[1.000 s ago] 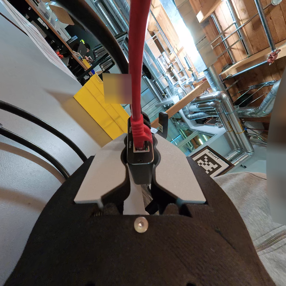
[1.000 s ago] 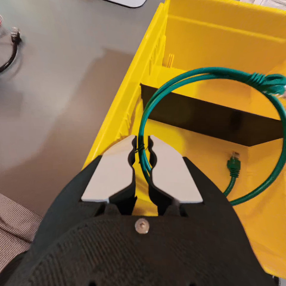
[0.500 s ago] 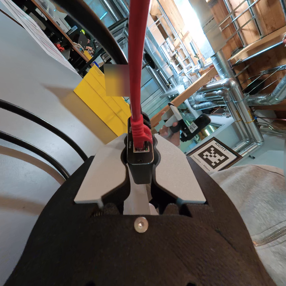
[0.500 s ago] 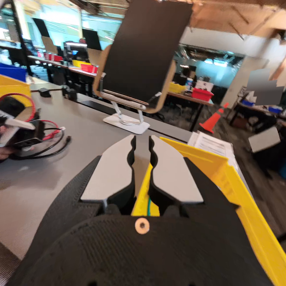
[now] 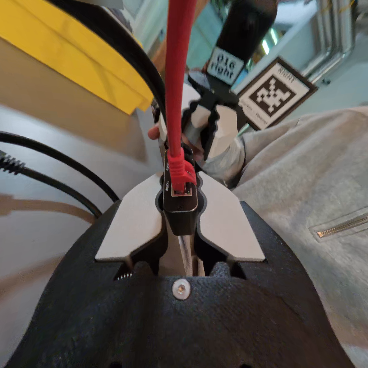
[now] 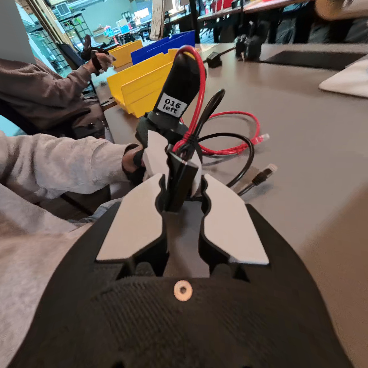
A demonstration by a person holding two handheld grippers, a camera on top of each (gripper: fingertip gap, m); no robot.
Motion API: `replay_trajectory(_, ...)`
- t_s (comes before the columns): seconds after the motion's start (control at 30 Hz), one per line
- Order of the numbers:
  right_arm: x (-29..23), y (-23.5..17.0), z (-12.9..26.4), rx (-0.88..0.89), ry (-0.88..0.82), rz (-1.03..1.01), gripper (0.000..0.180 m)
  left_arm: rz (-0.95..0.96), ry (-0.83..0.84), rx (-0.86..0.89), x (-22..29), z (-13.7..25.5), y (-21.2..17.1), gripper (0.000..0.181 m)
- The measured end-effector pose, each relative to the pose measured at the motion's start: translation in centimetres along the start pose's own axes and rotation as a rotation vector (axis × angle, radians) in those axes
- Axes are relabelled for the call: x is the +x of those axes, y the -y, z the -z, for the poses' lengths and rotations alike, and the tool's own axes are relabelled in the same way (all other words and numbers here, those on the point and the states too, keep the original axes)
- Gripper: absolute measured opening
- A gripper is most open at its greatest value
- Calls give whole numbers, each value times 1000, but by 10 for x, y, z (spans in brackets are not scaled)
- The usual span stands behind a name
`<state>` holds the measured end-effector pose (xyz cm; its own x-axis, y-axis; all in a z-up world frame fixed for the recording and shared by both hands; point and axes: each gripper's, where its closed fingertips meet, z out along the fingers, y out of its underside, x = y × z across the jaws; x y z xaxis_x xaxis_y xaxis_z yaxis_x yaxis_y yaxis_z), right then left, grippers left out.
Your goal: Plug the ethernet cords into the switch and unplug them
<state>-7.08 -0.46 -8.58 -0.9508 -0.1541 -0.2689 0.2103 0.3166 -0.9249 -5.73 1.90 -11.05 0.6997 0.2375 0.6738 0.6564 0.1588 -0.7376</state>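
My left gripper (image 5: 179,179) is shut on the narrow black switch (image 5: 180,215), which stands up between its fingers. A red ethernet cord (image 5: 175,79) is plugged into the switch's top port. In the right wrist view my right gripper (image 6: 183,177) is open, with the near end of the switch (image 6: 179,189) between its fingertips. The left gripper (image 6: 171,119) holds the switch from behind. The red cord (image 6: 202,83) loops over it, and its free plug (image 6: 260,137) lies on the table. A black cord's plug (image 6: 262,176) lies loose to the right.
A yellow bin (image 5: 69,55) sits at the upper left. Yellow bins (image 6: 139,83) and a blue bin (image 6: 165,45) stand behind the grippers. Another person's sleeve (image 6: 39,89) is at the left. A white stand base (image 6: 348,81) is at the right.
My right gripper let go of the green cord in the yellow bin, swung left across the table and opened around the switch's end. My left gripper tilted while still holding the switch.
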Motion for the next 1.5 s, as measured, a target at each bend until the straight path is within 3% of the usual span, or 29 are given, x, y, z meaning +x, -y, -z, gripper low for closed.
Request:
replay_trajectory(0.23,-16,-25,-6,-87,246,-255,22,18,-33,-250,8,-22,-36,27)
replay_trajectory(0.4,-15,-23,-7,-66,253,-257,17,43,-52,-215,9,-20,-32,29)
replay_trajectory(0.6,6,11,9,199,183,-349,15,69,-103,2,10,-7,-3,45)
replay_trajectory(0.77,21,34,25,471,114,-424,15,76,-127,63,12,-5,4,50)
replay_trajectory(0.93,21,37,22,591,73,-478,14,90,-170,144,16,-7,13,55)
replay_trajectory(1.07,8,25,1,555,97,-527,14,112,-171,224,12,-4,21,50)
replay_trajectory(1.27,4,18,-10,466,77,-464,15,101,-132,220,9,1,21,26)
replay_trajectory(1.5,7,10,-15,381,68,-439,15,87,-82,266,1,14,27,25)
